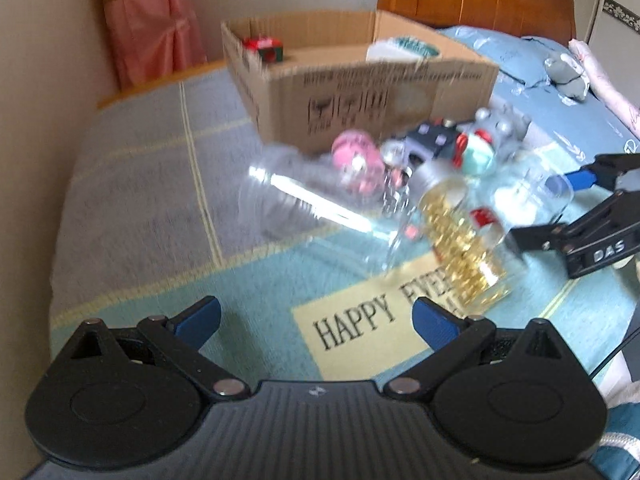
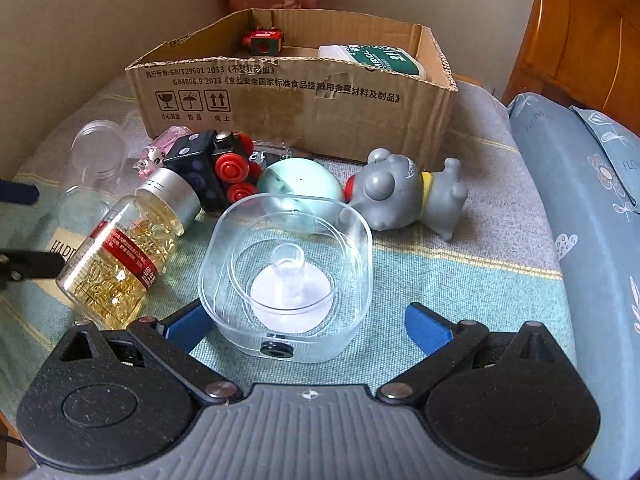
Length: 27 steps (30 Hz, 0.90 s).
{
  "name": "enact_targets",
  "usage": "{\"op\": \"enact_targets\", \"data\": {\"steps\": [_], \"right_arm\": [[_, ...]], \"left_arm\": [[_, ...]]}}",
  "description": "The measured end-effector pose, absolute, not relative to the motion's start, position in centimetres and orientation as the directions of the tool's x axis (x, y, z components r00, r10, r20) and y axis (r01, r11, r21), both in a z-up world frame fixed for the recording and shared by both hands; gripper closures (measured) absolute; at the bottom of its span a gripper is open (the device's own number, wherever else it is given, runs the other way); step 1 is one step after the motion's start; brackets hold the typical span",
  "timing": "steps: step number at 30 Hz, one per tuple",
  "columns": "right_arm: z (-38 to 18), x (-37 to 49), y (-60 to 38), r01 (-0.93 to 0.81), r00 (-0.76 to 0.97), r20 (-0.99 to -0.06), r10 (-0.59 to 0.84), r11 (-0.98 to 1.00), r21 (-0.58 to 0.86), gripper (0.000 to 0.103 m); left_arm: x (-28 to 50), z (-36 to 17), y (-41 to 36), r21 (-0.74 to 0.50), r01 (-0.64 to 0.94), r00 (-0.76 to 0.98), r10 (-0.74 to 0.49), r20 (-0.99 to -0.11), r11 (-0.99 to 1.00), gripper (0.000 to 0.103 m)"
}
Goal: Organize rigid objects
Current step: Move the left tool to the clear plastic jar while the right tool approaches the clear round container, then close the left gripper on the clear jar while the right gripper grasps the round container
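Note:
A cardboard box (image 2: 288,108) stands on the bed and holds a red cube (image 2: 262,42) and a green-and-white bottle (image 2: 374,58); the box also shows in the left wrist view (image 1: 360,92). In front lie a capsule bottle (image 2: 124,248), a black toy train (image 2: 212,168), a teal ball (image 2: 298,188), a grey figure (image 2: 400,192), a pink toy (image 2: 158,152) and clear jars (image 2: 96,148). My right gripper (image 2: 304,328) is open, with a clear square container (image 2: 290,276) between its fingers. My left gripper (image 1: 316,318) is open and empty, short of the capsule bottle (image 1: 460,240).
The objects lie on a blue-green blanket (image 2: 440,280) with a "HAPPY" patch (image 1: 360,328). A wall runs along the left (image 1: 40,100). A wooden headboard (image 2: 580,40) and blue pillows (image 2: 580,200) are on the right. A pink curtain (image 1: 148,20) hangs behind.

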State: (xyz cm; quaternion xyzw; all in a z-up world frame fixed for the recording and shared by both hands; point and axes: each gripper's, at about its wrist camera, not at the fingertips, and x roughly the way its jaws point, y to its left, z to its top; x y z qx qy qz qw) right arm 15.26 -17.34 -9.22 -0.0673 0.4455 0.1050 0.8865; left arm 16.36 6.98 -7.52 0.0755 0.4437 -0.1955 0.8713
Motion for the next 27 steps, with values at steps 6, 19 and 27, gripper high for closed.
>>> {"op": "enact_targets", "data": {"steps": [6,19,27], "right_arm": [[-9.1,15.3,-17.3,-0.248,0.581,-0.803,0.128,0.968,-0.026,0.0],[-9.4,15.1,-17.5,-0.261,0.597,-0.79,0.14,0.965,-0.025,0.0],[-9.4,15.1,-17.4,-0.261,0.598,-0.789,0.14,0.965,-0.026,0.0]], "left_arm": [[16.4,-8.1,6.9,-0.009,0.457,0.553,-0.292,-0.78,0.889,0.001],[19.6,-8.2,6.2,-0.004,0.544,0.555,-0.364,-0.748,0.839,0.0],[20.6,-7.9,5.1,0.07,0.556,0.582,-0.327,-0.745,0.828,0.001]]}}
